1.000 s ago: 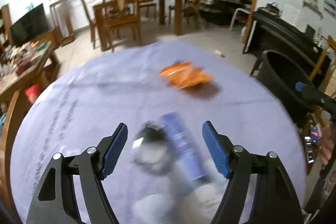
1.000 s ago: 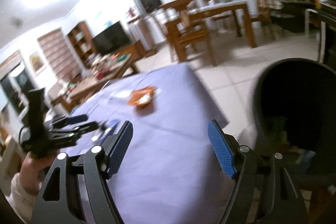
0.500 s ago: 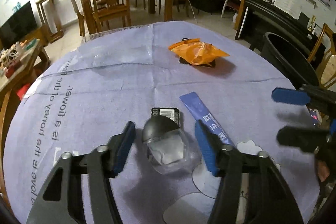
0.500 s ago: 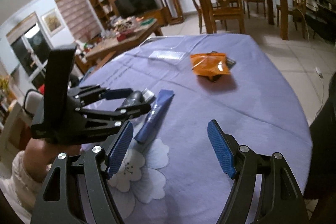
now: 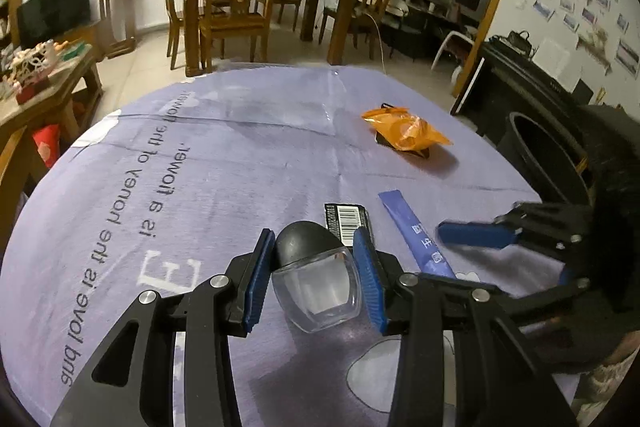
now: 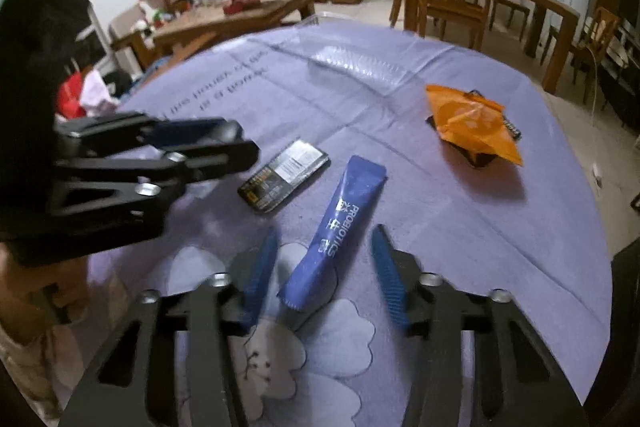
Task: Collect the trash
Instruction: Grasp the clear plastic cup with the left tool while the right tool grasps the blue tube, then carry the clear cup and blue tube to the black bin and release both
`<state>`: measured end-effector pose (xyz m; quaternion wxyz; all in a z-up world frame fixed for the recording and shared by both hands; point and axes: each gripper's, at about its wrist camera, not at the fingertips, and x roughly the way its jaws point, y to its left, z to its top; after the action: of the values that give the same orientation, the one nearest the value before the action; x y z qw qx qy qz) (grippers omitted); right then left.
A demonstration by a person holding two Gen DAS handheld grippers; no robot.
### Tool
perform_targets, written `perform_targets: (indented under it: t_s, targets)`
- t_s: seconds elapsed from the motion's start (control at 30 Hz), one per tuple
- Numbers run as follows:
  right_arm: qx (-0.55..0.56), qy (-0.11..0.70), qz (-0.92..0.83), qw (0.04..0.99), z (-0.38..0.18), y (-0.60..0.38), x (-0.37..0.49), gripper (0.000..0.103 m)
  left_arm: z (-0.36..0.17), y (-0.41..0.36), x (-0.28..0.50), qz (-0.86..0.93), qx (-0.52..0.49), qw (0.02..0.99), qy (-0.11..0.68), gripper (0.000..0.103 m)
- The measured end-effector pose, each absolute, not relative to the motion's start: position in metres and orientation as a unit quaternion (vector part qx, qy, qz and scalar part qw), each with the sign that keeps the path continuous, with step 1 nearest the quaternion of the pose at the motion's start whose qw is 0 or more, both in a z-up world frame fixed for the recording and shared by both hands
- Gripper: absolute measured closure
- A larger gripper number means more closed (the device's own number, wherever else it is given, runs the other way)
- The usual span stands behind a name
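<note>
1. We take the blue sachet (image 6: 334,227) as our landmark; it lies on the lavender tablecloth (image 5: 240,187), its near end over a printed white flower.
2. Just left of the sachet lies a flat black wrapper (image 6: 284,175) with a barcode label. Left of that again, a clear small bottle with a black cap (image 5: 314,275) sits between the pads of our left gripper (image 5: 314,277), which are pressed against its sides: clenched on the bottle.
3. Our right gripper (image 6: 324,277) straddles the near end of the sachet. Its jaws are closing, the sachet is between them, and the pads do not yet touch it.
4. Beyond the sachet and to its right, well apart, lies an orange packet (image 6: 472,123) on top of something dark and flat. A clear plastic sheet (image 6: 360,65) lies further beyond, near the far edge of the cloth.
5. A black bin (image 5: 548,155) stands off the table's right side, past the sachet.
6. Nothing lies between the sachet and the right gripper's pads; the left gripper crowds in from the sachet's left.
7. Counted: one sachet, one black wrapper, one bottle, one orange packet, one plastic sheet, one bin, two grippers.
8. The sachet reads "PROBIOTICS". The cloth's print, seen upside down, includes "is a flower". The wrapper's small print is too fine to read.
</note>
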<state>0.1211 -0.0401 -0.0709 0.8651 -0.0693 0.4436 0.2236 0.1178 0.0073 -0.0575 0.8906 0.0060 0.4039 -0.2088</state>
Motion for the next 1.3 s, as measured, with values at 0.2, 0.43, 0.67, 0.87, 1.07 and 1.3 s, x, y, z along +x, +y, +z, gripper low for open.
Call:
perform_targets:
  t_s: [0.2, 0.43, 0.67, 0.87, 1.07, 1.3]
  targets:
    - [-0.056, 0.444, 0.22, 0.867, -0.076, -0.049, 0.134, 0.088, -0.054, 0.007, 0.118, -0.216, 0.003, 0.895, 0.39, 0.062]
    - [0.017, 0.393, 0.244, 0.887, -0.057, -0.128, 0.112, 0.089, -0.038, -0.01, 0.103, -0.242, 0.008, 0.905, 0.35, 0.062]
    - [0.077, 0.316, 0.228, 0.918, -0.025, -0.195, 0.072, 0.089, -0.015, -0.053, 0.08, -0.261, 0.034, 0.91, 0.32, 0.062]
    - [0.11, 0.271, 0.185, 0.938, -0.004, -0.248, 0.048, 0.089, 0.004, -0.105, 0.062, -0.297, 0.059, 0.906, 0.296, 0.062]
    - [0.133, 0.24, 0.142, 0.951, 0.005, -0.309, 0.023, 0.089, 0.011, -0.155, 0.054, -0.327, 0.075, 0.899, 0.28, 0.062]
    - [0.168, 0.226, 0.111, 0.953, 0.0, -0.371, 0.005, 0.089, 0.005, -0.203, 0.058, -0.359, 0.074, 0.887, 0.279, 0.062]
